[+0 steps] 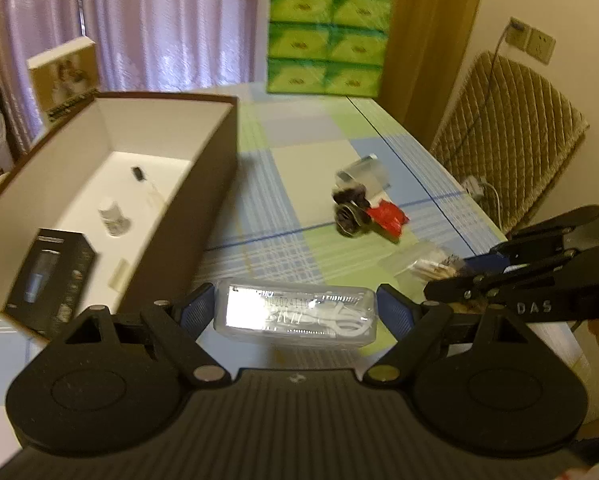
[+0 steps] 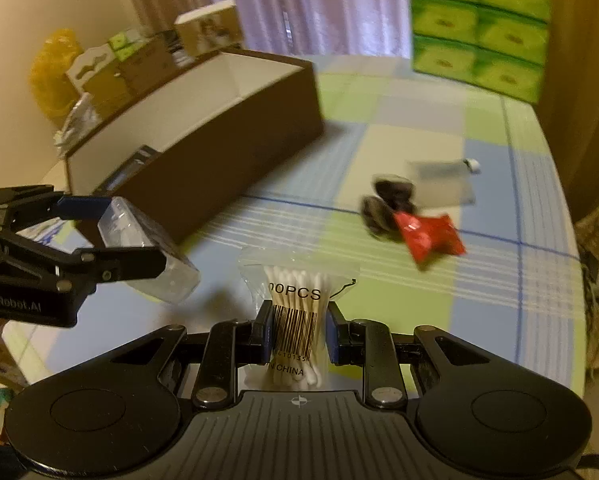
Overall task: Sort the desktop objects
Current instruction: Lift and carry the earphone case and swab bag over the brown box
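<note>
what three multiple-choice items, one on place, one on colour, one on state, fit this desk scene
1. Where is the black product carton?
A in the brown open cardboard box
B on the green tissue packs
C in a gripper

2. What colour is the crumpled foil packet on the checked tablecloth?
A blue
B red
C yellow

3. What does the right hand-held gripper grip?
A nothing
B a clear case
C the clear bag of cotton swabs

Key: A, it lies on the box floor; B, plainly red; C, the pads pinch its barcode label.
</note>
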Motion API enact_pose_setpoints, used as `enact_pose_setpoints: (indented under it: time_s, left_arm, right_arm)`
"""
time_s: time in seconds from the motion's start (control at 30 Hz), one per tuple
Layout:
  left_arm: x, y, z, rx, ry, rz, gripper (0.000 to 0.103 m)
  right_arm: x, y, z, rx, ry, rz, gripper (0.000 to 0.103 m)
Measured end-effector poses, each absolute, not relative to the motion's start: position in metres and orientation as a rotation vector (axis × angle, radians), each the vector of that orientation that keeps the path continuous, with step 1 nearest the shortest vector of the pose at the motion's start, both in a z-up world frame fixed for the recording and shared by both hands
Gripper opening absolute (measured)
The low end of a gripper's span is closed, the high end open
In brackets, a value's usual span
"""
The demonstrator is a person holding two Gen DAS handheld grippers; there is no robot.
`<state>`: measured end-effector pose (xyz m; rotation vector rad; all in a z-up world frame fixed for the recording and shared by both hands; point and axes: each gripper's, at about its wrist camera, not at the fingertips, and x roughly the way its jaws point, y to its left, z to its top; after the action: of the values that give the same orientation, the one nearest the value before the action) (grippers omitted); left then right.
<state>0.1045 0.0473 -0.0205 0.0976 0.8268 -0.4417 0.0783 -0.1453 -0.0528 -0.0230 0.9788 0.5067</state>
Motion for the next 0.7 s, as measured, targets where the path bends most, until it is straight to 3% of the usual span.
enact_pose_setpoints:
  time_s: [0.7]
  left_arm:
    - [0.153, 0.162, 0.027, 0.075, 0.703, -0.328, 0.083]
  right_arm:
    - [0.134, -0.016, -0.018, -0.056, 0.87, 0.668, 0.023]
